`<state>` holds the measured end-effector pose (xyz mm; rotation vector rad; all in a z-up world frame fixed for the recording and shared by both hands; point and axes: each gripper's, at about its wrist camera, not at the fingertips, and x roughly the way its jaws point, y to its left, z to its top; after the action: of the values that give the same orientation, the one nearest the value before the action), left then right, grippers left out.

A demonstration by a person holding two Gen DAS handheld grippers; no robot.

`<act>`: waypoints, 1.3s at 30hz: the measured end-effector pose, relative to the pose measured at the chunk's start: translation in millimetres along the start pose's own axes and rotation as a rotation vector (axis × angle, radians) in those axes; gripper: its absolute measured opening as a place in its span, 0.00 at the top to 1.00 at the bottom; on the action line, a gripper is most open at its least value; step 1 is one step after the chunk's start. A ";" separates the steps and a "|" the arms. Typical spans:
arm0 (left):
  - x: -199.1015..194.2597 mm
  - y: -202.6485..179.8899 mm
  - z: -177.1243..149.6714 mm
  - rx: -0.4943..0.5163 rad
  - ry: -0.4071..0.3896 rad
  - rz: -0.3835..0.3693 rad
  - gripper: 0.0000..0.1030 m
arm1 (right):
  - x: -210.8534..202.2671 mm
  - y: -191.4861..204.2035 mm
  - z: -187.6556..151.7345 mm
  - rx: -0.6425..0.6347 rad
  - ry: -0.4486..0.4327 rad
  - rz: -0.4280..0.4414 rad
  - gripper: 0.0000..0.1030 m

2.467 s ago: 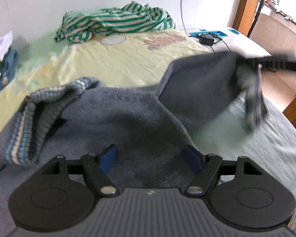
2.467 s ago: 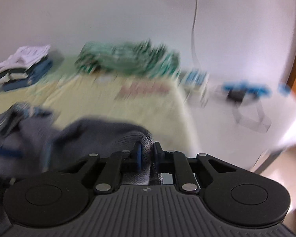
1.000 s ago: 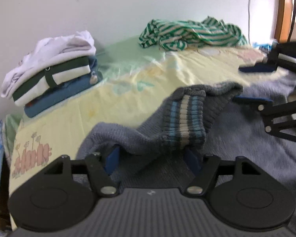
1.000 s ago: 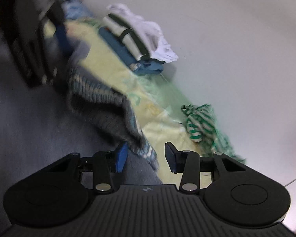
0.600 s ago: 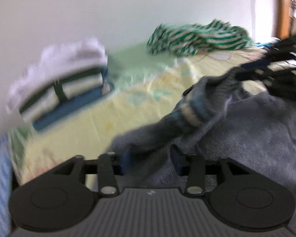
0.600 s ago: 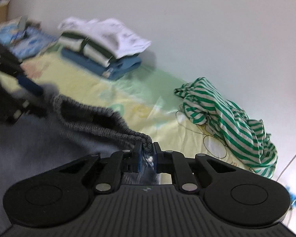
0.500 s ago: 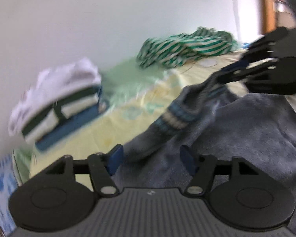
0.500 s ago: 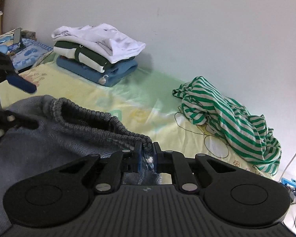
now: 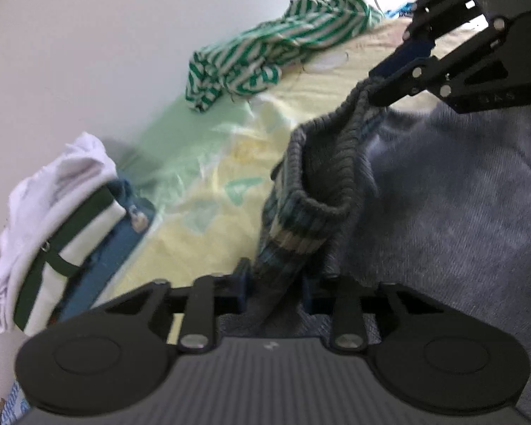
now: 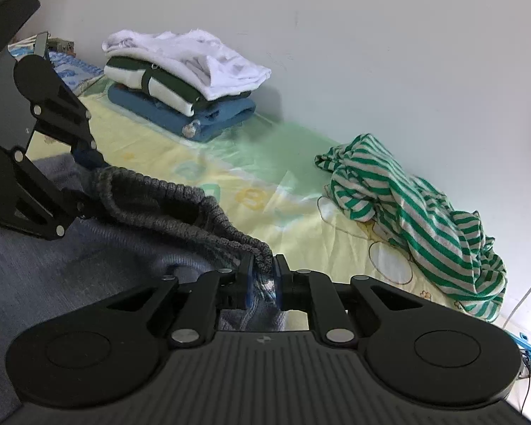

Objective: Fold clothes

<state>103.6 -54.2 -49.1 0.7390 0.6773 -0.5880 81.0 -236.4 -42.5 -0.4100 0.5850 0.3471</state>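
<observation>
A grey knit sweater lies spread on the bed, its ribbed hem lifted and stretched between both grippers. My left gripper is shut on the hem's blue and cream striped part, low in the left wrist view. The right gripper pinches the hem's other end at the upper right. In the right wrist view, my right gripper is shut on the hem. The left gripper grips its far end at the left, above the sweater body.
A crumpled green and white striped garment lies near the wall. A stack of folded clothes, white on top and blue below, sits at the bed's far corner. The yellow and green bedsheet runs up to the white wall.
The left gripper, open half a second ago, has closed on the striped hem. The right gripper has kept its hold, and the hem now hangs taut between the two.
</observation>
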 end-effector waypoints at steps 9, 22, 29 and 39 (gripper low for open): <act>-7.0 8.7 -0.7 -0.046 -0.033 0.005 0.82 | 18.7 -6.5 -10.9 0.020 0.030 0.029 0.64; -8.4 59.9 19.4 -0.279 -0.089 0.072 0.85 | 21.9 -29.1 33.3 0.181 -0.090 0.001 0.88; 12.3 65.8 25.2 -0.332 -0.044 0.128 0.81 | 43.4 -23.0 46.3 0.150 -0.109 -0.079 0.88; 50.5 64.9 11.3 -0.339 0.036 0.136 0.60 | 104.0 -7.1 29.8 0.073 -0.007 -0.118 0.84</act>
<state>184.5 -35.9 -53.2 0.4750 0.7312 -0.3248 178.8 -208.1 -79.7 -0.3710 0.5624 0.2130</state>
